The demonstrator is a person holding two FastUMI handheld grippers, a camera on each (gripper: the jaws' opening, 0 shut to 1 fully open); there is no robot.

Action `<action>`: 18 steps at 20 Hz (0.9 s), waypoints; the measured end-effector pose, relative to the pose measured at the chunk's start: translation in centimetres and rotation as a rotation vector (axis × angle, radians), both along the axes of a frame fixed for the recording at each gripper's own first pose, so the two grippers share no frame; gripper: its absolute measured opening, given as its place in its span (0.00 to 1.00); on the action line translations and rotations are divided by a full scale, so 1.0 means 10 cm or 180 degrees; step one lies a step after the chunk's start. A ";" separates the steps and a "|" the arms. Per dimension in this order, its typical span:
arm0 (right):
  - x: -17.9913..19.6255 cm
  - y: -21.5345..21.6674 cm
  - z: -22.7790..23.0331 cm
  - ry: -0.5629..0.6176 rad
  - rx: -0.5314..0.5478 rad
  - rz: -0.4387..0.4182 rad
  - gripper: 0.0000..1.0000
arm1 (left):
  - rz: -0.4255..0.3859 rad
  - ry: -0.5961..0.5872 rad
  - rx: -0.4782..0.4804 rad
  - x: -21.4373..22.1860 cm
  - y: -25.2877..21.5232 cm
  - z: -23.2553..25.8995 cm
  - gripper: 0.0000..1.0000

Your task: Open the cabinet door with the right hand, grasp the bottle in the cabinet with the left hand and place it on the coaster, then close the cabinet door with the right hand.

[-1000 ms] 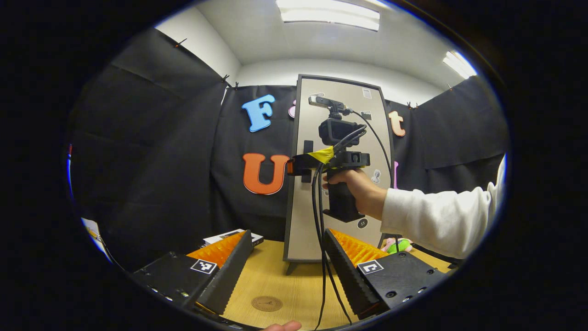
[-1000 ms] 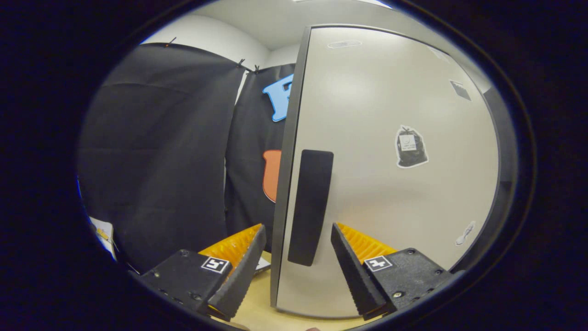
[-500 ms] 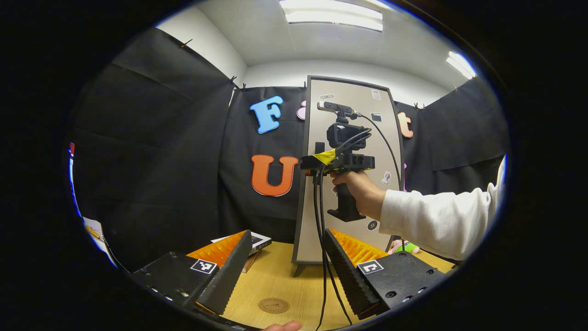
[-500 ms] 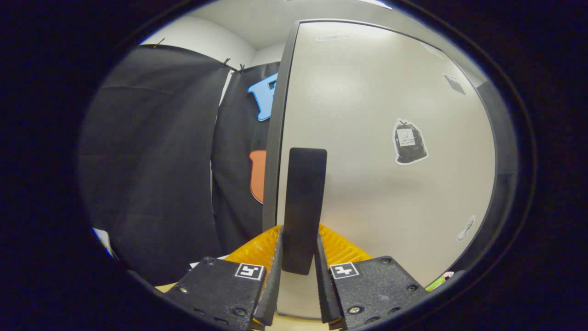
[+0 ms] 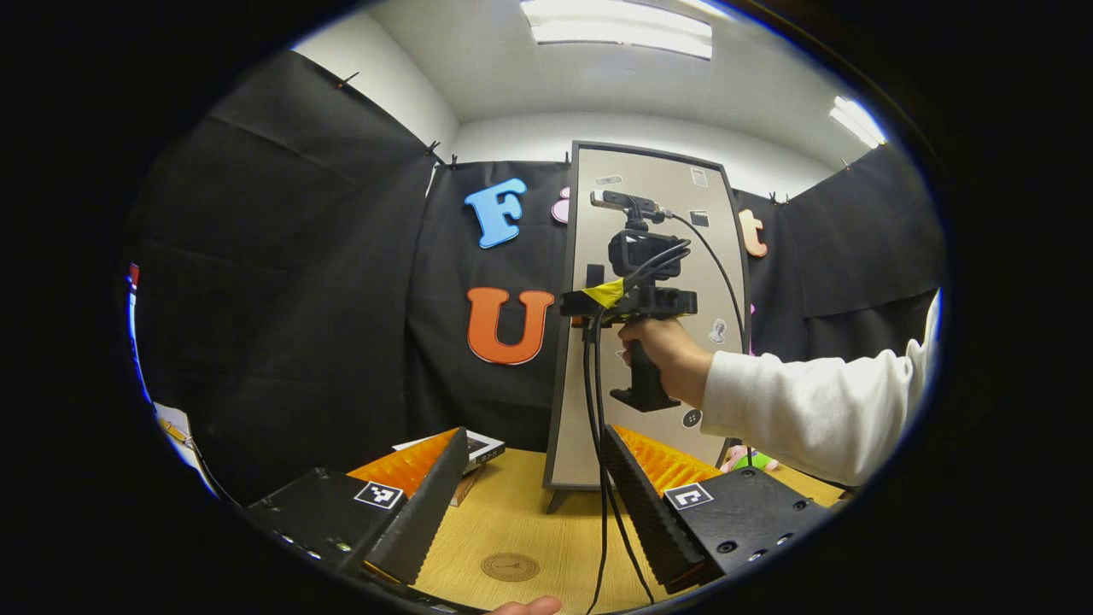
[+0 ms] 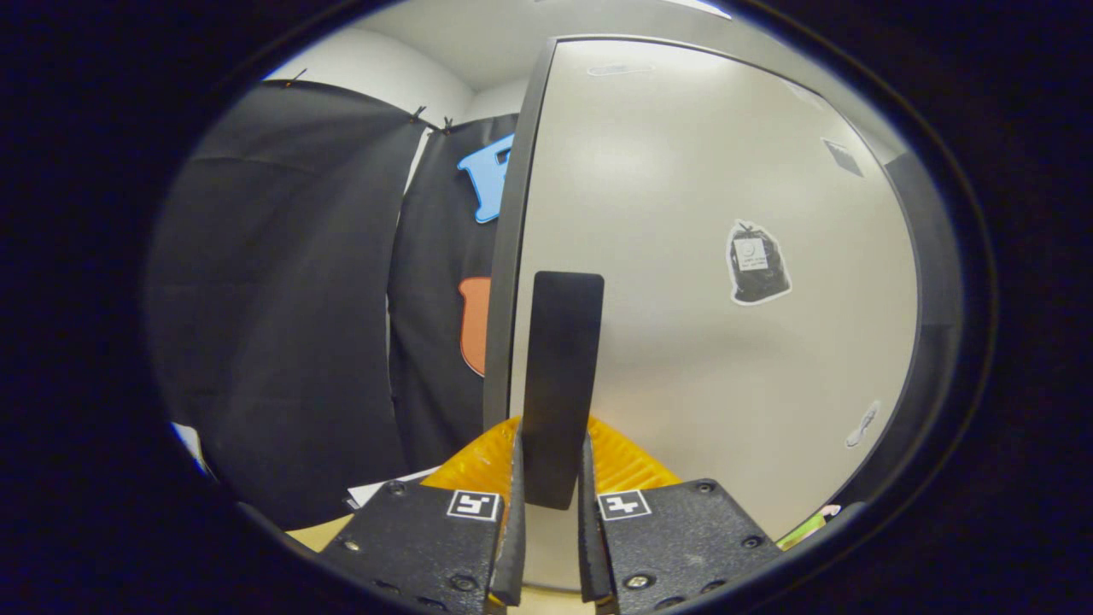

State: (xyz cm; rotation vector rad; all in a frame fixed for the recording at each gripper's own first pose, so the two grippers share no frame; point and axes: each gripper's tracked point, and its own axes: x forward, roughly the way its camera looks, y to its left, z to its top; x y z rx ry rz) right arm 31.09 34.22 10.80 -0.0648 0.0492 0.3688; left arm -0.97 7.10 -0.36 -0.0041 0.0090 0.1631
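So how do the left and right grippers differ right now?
The left gripper has its jaws wide apart with nothing between them; the right gripper is shut on the door handle. The left hovers low over the table, back from the cabinet; the right is up against the door. Both point toward the cabinet.
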 end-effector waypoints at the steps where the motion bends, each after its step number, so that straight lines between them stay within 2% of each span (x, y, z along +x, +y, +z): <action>1: 0.00 0.00 0.00 -0.0004 -0.0002 -0.0001 0.29 | -0.0002 0.0004 0.0005 0.00 0.00 0.00 0.95; 9: 0.00 0.00 0.00 -0.0014 -0.0002 0.0001 0.29 | -0.0025 0.0005 0.0021 -0.02 -0.04 0.02 0.95; 12: -0.04 0.00 0.00 0.0015 0.0001 0.0048 0.25 | -0.0034 0.0016 0.0009 -0.02 -0.02 0.01 0.95; 18: -0.32 -0.05 -0.01 0.0035 0.0034 0.0217 0.24 | -0.0091 -0.0028 0.0038 0.01 0.04 0.00 0.95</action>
